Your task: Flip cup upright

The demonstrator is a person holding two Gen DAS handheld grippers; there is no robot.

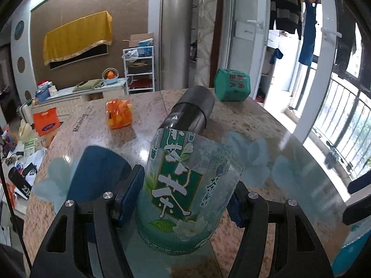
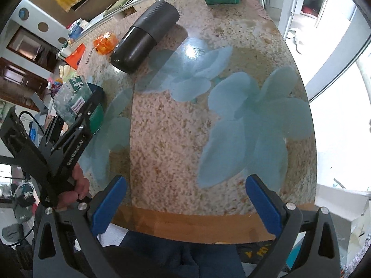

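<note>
Clear plastic with a green tea label, the cup (image 1: 185, 194) sits clamped between the blue pads (image 1: 129, 192) of the left gripper (image 1: 183, 197), over the table (image 1: 266, 125) just in front of the black flask (image 1: 190, 111). Right of the flask, the right gripper (image 2: 185, 203) hangs wide apart, holding nothing.
</note>
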